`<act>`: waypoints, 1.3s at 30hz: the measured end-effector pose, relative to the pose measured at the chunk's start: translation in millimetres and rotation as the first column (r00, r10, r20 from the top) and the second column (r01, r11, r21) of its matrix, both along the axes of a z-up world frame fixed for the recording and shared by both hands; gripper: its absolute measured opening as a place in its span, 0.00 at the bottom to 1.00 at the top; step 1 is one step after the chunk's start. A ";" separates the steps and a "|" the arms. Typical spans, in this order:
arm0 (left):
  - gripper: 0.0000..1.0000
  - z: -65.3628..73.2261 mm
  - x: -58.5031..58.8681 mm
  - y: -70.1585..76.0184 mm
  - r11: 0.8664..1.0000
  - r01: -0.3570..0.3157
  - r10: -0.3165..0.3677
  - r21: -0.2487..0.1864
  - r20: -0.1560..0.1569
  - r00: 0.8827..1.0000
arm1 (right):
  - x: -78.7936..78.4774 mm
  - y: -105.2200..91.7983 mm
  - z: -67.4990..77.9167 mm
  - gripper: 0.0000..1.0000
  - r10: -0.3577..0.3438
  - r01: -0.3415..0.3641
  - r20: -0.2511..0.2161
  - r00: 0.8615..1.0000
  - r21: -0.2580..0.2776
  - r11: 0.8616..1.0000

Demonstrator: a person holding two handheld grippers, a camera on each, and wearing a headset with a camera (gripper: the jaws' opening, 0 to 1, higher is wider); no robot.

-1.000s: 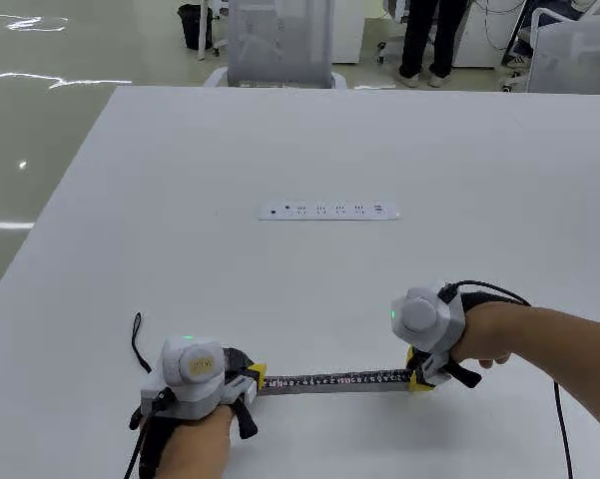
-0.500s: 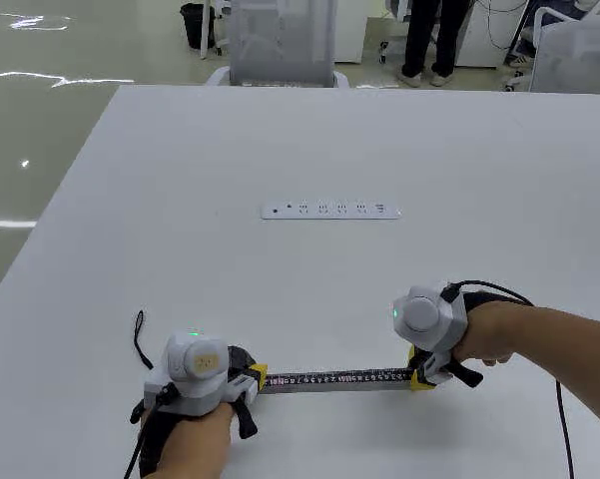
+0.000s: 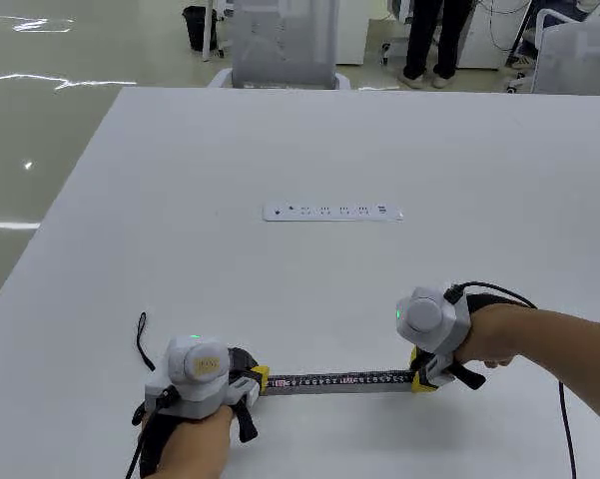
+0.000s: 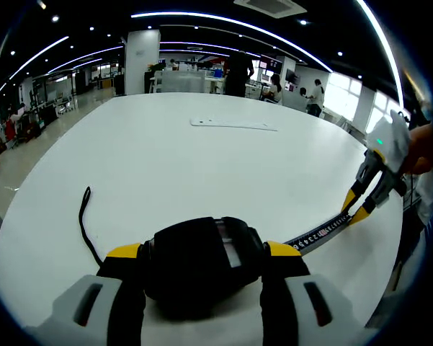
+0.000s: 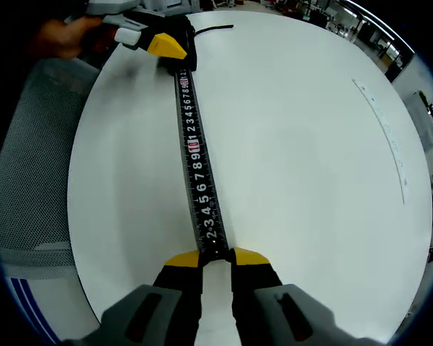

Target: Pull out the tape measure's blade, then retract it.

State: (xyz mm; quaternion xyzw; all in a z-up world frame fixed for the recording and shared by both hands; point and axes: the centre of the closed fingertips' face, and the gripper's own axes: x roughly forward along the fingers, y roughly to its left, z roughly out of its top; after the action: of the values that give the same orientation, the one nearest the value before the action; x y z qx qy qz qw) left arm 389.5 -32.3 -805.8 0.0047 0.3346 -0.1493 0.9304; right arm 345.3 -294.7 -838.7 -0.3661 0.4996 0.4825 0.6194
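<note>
Blade [image 3: 339, 380] is extended over the bench [image 3: 280, 150]. Case [image 4: 202, 277] is clamped by left hand-held gripper [image 4: 203, 252], tip [image 5: 215, 244] pinched by right hand-held gripper [image 5: 216, 256].

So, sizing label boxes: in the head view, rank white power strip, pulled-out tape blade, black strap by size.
Tied first: white power strip and black tape blade look alike, strip farther.
Last: thin black strap.
</note>
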 end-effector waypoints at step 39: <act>0.61 -0.8 0.2 0.2 1.000 0.007 -0.007 -0.003 -0.009 1.000 | 1.8 12.8 0.0 0.14 -0.012 0.012 -0.002 1.000 -0.002 1.000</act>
State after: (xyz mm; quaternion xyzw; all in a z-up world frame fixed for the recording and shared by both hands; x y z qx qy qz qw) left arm 389.7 -32.1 -806.6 0.0039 0.3385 -0.1532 0.9284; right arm 347.1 -281.9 -838.8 -0.3634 0.5030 0.4786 0.6212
